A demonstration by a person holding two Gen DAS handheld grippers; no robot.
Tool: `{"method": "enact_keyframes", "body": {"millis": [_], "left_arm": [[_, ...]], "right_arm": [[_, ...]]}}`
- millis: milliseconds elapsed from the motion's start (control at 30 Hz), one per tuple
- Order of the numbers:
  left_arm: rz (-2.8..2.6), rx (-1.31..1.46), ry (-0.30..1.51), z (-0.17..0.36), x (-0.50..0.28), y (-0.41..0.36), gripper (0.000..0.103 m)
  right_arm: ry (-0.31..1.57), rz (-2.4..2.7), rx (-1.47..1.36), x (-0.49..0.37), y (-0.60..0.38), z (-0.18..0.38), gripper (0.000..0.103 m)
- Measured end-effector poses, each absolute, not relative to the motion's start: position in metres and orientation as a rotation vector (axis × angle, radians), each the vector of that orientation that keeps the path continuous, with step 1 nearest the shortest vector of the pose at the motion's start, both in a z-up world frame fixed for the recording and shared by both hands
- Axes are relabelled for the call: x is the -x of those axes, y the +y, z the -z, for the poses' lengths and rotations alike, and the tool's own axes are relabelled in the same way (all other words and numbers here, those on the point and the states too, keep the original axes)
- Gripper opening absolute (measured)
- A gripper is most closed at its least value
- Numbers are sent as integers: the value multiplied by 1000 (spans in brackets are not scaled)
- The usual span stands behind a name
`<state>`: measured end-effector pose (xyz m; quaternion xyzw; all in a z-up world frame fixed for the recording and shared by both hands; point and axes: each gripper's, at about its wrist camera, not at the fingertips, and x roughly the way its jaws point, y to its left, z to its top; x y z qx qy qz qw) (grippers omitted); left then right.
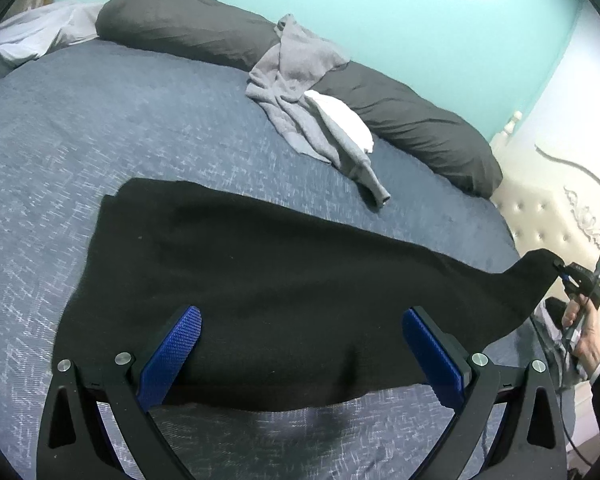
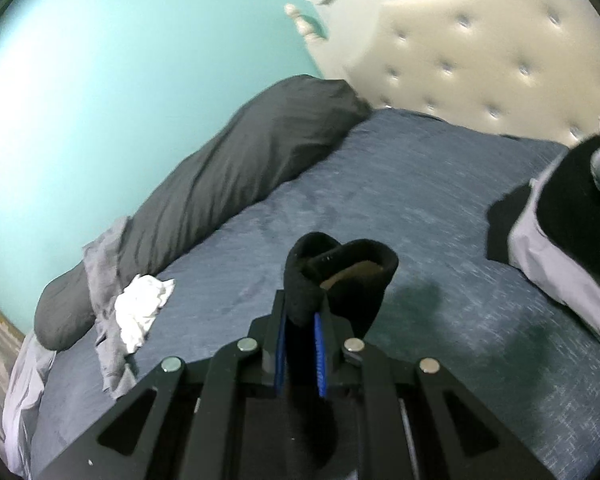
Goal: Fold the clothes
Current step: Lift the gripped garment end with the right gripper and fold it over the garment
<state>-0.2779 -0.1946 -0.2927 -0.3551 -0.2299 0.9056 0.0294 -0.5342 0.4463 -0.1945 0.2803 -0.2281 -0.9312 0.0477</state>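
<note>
**Garment spread across the bed**

A garment (image 1: 260, 280) lies on the bed (image 1: 80, 140), one corner lifted at the right by the right gripper (image 1: 560, 266). Behind it sits a crumpled pile of clothes (image 1: 300, 92), resting against the pillows (image 1: 188, 20) along the wall (image 1: 380, 8).

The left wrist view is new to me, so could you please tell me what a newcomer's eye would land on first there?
First comes the black garment spread across the blue bedspread, one corner pulled out to the right by the right gripper, whose jaws are shut on it. The left gripper frames the foreground, jaws wide apart over the garment's near edge. Behind, a crumpled grey garment lies against the long dark pillow by the turquoise wall.
</note>
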Motion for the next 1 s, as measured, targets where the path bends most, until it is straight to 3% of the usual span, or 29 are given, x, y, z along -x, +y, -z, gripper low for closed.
{"method": "enact_keyframes", "body": {"millis": [433,1000], "left_arm": [[-2843,1064,-756,281,245,-242,103],[-2895,1107,-861,293,204,-307,103]], "right_arm": [[-532,2691,-758,508,322,142,10],[-276,2470,-791,460,108,113,10]]}}
